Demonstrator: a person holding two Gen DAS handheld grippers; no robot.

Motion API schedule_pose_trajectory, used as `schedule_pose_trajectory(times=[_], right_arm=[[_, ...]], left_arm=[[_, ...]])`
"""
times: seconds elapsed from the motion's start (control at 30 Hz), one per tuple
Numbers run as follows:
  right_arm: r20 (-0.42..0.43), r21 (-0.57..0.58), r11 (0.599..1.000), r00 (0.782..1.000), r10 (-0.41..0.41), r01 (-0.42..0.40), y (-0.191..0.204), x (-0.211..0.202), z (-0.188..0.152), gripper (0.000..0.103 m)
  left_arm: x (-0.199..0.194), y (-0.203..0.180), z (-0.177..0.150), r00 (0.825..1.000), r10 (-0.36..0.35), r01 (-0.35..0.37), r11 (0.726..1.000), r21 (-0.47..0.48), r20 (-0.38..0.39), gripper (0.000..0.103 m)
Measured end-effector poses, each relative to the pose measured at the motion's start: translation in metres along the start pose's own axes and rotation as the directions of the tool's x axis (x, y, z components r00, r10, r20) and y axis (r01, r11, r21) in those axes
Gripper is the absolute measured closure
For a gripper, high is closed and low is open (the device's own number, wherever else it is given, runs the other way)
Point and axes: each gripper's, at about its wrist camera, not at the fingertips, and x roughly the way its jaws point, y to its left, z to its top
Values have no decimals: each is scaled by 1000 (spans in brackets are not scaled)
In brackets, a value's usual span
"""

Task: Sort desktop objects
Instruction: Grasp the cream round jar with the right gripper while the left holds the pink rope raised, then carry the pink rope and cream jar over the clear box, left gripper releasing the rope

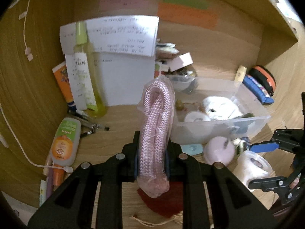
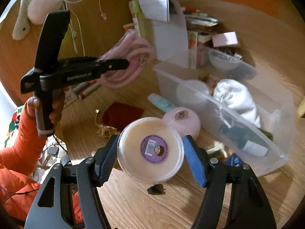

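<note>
My left gripper (image 1: pixel 151 160) is shut on a pink braided cord in a clear bag (image 1: pixel 155 129) and holds it above the desk, left of the clear plastic bin (image 1: pixel 253 120). The same cord (image 2: pixel 129 57) shows in the right wrist view, clamped in the left gripper (image 2: pixel 122 64). My right gripper (image 2: pixel 150 152) is shut on a round clear container with a purple sticker (image 2: pixel 150 149), held above the desk just in front of the bin (image 2: pixel 282 139). The right gripper also shows in the left wrist view (image 1: pixel 266 164) with the container (image 1: pixel 251 166).
The bin holds a white cloth (image 2: pixel 236 97), a dark bottle (image 2: pixel 246 139) and a white lid. A pink round case (image 2: pixel 181 122), a red pouch (image 2: pixel 122 113) and a teal tube (image 2: pixel 162 102) lie on the desk. Bottles (image 1: pixel 83 68), pens and papers crowd the left and back.
</note>
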Motion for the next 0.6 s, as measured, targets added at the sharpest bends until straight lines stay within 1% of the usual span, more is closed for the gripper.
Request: schedule_pose_trajectory(times=[0.23, 0.37, 0.6], right_arm=[[56, 38, 999, 998, -17, 15, -8, -21, 7, 38], [97, 55, 998, 995, -26, 21, -16, -35, 14, 38], [193, 90, 994, 978, -79, 63, -33, -65, 30, 38]], left_arm=[[-14, -19, 9, 998, -44, 44, 999, 3, 53, 83], [-18, -28, 16, 996, -50, 50, 999, 9, 75, 83], [-19, -45, 31, 992, -79, 77, 997, 28, 94, 83]])
